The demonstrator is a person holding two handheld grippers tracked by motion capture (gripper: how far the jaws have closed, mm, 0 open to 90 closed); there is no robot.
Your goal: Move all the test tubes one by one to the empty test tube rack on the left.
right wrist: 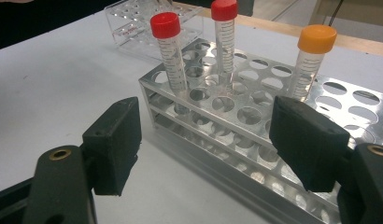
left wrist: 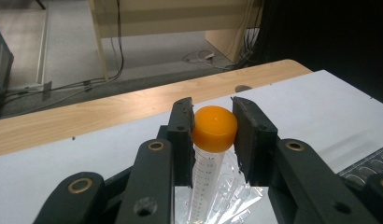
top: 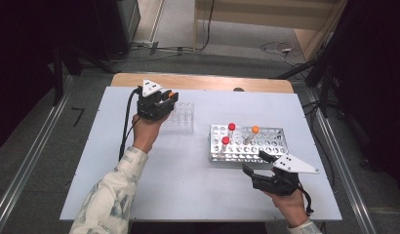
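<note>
Left gripper (left wrist: pixel 213 130): jaws nearly closed, clamped on both sides of the orange cap (left wrist: pixel 215 128) of a clear graduated tube (left wrist: pixel 204 186); tube hanging upright between the jaws, lower end above the clear plastic rack (left wrist: pixel 227 198); in the high view, gripper (top: pixel 170 97) at the far left of the table (top: pixel 188 185), just beside that clear rack (top: pixel 182 117).

Right gripper (right wrist: pixel 206 147): jaws spread wide, nothing between the pads; parked at the near edge of the metal rack (right wrist: pixel 236 121); seen from above (top: pixel 254 163) just in front of the rack (top: pixel 247 144).

Metal rack contents: two red-capped tubes (right wrist: pixel 170 51) (right wrist: pixel 224 37) and one orange-capped tube (right wrist: pixel 307 63), all upright in their holes.

Handling judgement for the held tube: light, apparently empty; stiff thin-walled plastic, smooth and likely slippery on the barrel; crack or pop-out possible under excess squeeze. Preferred hold: on the cap, as at present, or just beneath it, the wider cap acting as a stop against downward slip. Keep vertical during lowering; align the tip with a hole before descent; release only once seated. Clear rack probably light and easily shoved; avoid side contact.
</note>
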